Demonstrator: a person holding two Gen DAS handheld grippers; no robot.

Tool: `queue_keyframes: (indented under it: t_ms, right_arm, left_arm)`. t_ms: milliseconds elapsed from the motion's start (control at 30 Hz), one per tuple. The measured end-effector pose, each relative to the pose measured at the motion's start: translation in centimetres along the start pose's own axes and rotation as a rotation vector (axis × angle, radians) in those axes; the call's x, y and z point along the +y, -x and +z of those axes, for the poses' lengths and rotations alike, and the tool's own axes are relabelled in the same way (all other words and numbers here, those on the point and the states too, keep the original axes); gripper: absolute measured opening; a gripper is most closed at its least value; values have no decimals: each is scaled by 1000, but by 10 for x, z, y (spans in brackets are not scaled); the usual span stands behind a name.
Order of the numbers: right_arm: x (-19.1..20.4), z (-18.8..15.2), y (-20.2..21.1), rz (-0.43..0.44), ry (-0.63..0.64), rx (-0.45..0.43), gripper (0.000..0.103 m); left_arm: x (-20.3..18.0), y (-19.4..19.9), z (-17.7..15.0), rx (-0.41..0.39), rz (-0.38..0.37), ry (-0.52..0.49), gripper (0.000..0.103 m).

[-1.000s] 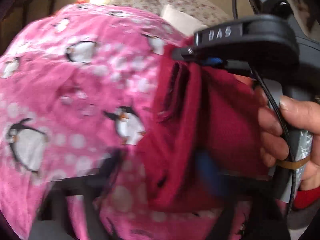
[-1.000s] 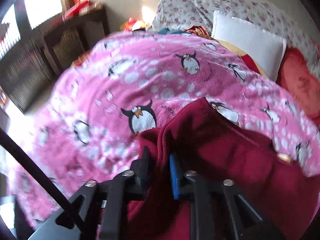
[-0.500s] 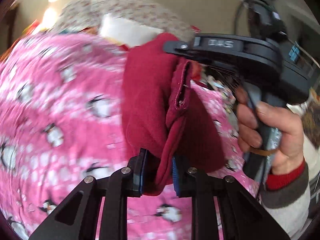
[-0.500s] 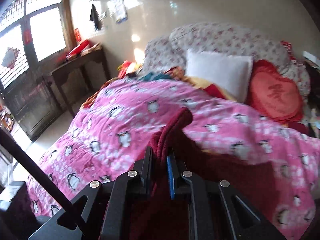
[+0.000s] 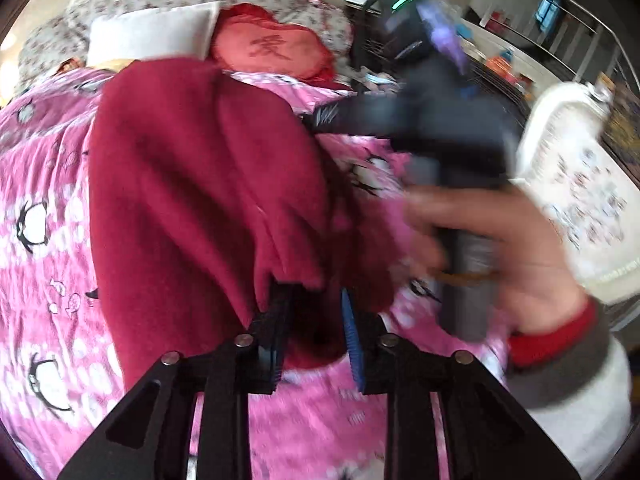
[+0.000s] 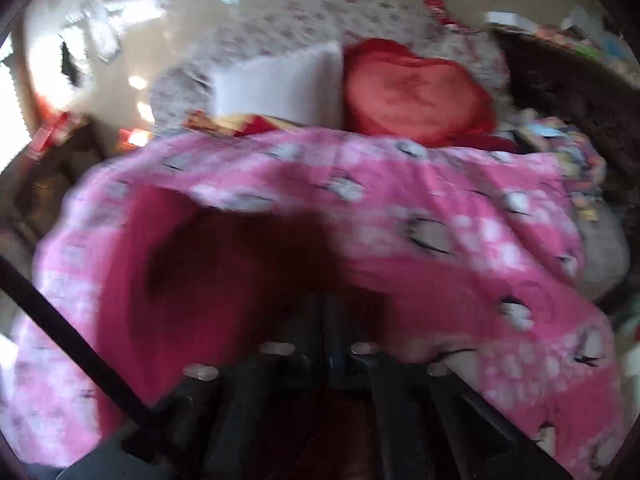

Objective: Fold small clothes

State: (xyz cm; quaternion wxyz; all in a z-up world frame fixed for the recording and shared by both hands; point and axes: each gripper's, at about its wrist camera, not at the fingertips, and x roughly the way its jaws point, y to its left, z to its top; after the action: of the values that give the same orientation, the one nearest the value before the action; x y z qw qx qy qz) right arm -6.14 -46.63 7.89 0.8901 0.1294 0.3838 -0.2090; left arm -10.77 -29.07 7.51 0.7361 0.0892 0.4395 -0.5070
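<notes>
Left wrist view: a dark red garment [image 5: 200, 200] is seen lifted above a pink penguin-print blanket [image 5: 36, 184]. The left gripper [image 5: 312, 340] is shown with its jaws parted; they have just been opening, and a fold of the garment hangs between the black pad on the left and the blue pad on the right, with a gap visible beside the blue pad. The right gripper's blurred body [image 5: 424, 120] is seen at the garment's upper edge, held by a hand [image 5: 492, 240] in a red-cuffed sleeve. A white pillow [image 5: 148, 32] and a red heart-shaped cushion [image 5: 272, 50] lie at the head of the bed.

Right wrist view: the picture is heavily blurred. The right gripper [image 6: 328, 320] is shown clenched, its fingers drawn together on dark red cloth [image 6: 240, 264]. The blanket [image 6: 460, 208], the pillow [image 6: 280, 84] and the cushion [image 6: 412, 92] are seen beyond.
</notes>
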Motion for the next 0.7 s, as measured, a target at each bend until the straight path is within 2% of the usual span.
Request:
queue_keyframes:
  t_ms: [33, 67, 100, 133, 167, 200, 233, 267, 333, 433, 500, 533, 567, 633, 700]
  right_arm:
    - [-6, -2, -1, -1, -10, -2, 1]
    - [-15, -4, 3, 62, -57, -5, 1]
    - [-30, -5, 13, 194, -154, -23, 1]
    - [-38, -6, 24, 240, -193, -45, 2]
    - [-42, -7, 35, 230, -191, -68, 4]
    - [-43, -10, 46, 225, -181, -84, 6]
    - [-43, -13, 56, 254, -178, -90, 17]
    - [-40, -15, 61, 286, -180, -88, 47]
    - [-32, -27, 73, 371, -212, -78, 88]
    - [-13, -35, 74, 433, -186, -58, 88]
    - [3, -34, 59, 403, -179, -24, 88]
    - [8, -33, 48, 383, -193, 10, 82]
    - [10, -31, 32, 380, -216, 51, 62]
    - [11, -31, 23, 365, -223, 51, 24]
    - [10, -28, 31, 353, -178, 6, 19]
  left_arm:
    - [0, 14, 0, -1, -4, -18, 30]
    - [2, 25, 1, -17, 1, -29, 32]
    - [4, 38, 2, -41, 25, -40, 41]
    - [8, 52, 2, -67, 63, -52, 46]
    - [12, 63, 1, -89, 95, -65, 54]
    - [17, 73, -1, -116, 128, -83, 55]
    - [19, 78, -2, -130, 160, -98, 56]
    - [28, 78, 0, -140, 211, -108, 56]
    - [44, 72, -3, -144, 310, -95, 56]
    - [59, 57, -10, -97, 328, -45, 56]
    - [56, 37, -8, -70, 337, -33, 56]
    - [56, 30, -12, -55, 339, -26, 56]
    - [56, 25, -17, -45, 338, -19, 56]
    - [52, 20, -17, -30, 328, -12, 57]
    - [49, 24, -16, -34, 316, -24, 57]
